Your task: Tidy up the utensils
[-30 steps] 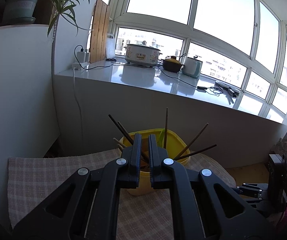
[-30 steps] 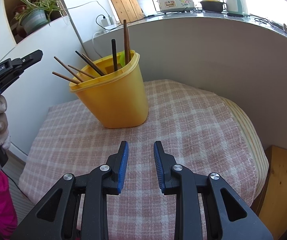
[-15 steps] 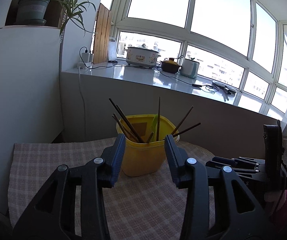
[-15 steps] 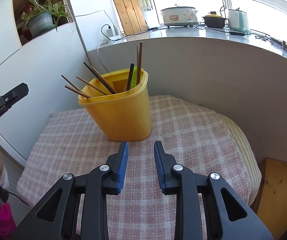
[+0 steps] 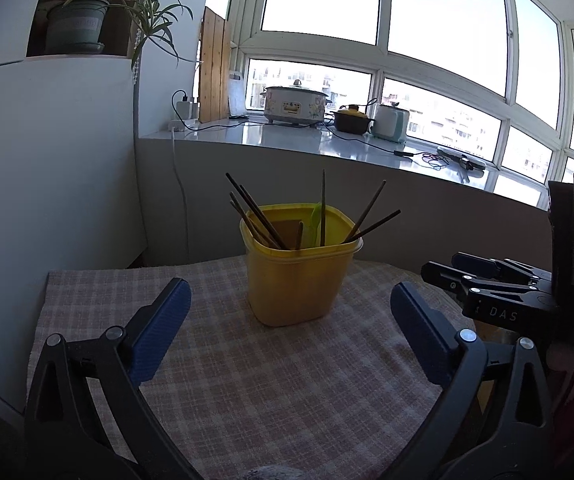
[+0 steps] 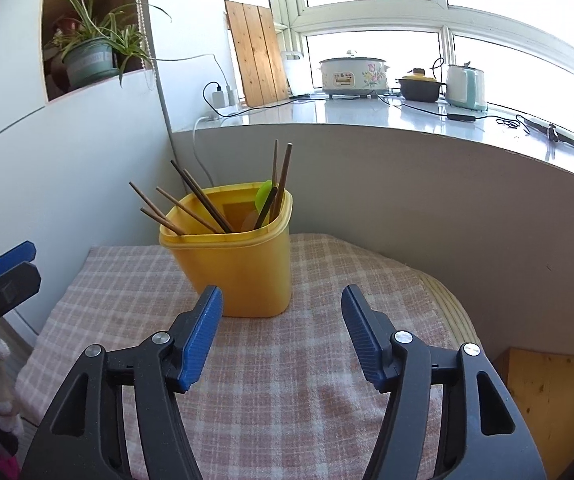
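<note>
A yellow plastic container (image 5: 297, 276) stands upright on a checked tablecloth (image 5: 247, 380); it also shows in the right wrist view (image 6: 235, 268). Several dark wooden chopsticks (image 5: 255, 212) and a light green utensil (image 6: 265, 194) stick out of it. My left gripper (image 5: 287, 312) is open and empty, held back from the container's near side. My right gripper (image 6: 281, 308) is open and empty, just in front of the container. The right gripper shows at the right of the left wrist view (image 5: 487, 276).
A grey half-wall (image 6: 427, 184) with a white counter (image 5: 307, 140) curves behind the table. On the counter stand a slow cooker (image 5: 293, 104), a black pot (image 5: 351, 120) and a kettle (image 5: 391, 122). A potted plant (image 6: 91, 56) sits on a shelf. A wooden surface (image 6: 555, 392) lies low right.
Both grippers have opened wide; the left was shut one second ago. Both have drawn back from the container, which now looks farther away and lower in view.
</note>
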A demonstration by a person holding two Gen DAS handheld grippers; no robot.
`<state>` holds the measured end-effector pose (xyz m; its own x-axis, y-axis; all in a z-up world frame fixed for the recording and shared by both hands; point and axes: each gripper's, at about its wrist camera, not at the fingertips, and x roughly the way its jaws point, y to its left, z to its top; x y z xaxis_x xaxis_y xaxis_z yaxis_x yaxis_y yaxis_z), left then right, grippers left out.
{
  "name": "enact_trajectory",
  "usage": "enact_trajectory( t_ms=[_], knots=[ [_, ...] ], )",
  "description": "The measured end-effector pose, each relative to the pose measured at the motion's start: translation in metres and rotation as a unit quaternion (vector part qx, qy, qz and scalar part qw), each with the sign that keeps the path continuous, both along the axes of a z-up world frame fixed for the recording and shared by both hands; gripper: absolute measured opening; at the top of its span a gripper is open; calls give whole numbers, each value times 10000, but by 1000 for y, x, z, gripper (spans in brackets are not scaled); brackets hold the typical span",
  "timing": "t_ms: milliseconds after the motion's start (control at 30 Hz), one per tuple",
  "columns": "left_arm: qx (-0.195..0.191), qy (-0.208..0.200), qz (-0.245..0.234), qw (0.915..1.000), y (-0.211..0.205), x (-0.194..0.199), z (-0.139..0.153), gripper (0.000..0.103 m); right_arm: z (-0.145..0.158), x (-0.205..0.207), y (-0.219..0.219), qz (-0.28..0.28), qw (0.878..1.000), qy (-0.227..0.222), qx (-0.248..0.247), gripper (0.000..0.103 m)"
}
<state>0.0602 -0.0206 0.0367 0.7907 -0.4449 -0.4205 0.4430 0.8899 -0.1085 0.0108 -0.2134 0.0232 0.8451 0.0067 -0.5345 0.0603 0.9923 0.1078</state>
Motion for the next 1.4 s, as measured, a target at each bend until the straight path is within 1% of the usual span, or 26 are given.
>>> enact_trajectory(
  t_ms=[100, 233, 367, 467, 567, 900, 1400],
  knots=[
    [158, -4, 79, 9998, -5, -4, -3, 103, 1, 0, -2, -110, 9999, -64, -74, 68],
    [200, 21, 208, 9996, -5, -4, -5, 103, 3, 0, -3, -222, 9995, -155, -144, 80],
    [296, -23, 401, 9988, -5, -6, -6, 103, 5, -1, -4, -421, 9984, -294, -235, 82],
    [353, -159, 577, 9976, -4, -7, -4, 103, 7, -3, -5, -556, 9971, -408, -316, 83],
    [326, -263, 682, 9968, -3, -8, -3, 103, 9, -4, -4, -658, 9956, -524, -411, 83],
    [160, -310, 802, 9962, 5, -9, 0, 103, 14, -7, -4, -820, 9924, -753, -524, 83],
    [129, -275, 817, 9962, 8, -8, 0, 103, 13, -6, -2, -784, 9931, -718, -497, 84]
  ],
)
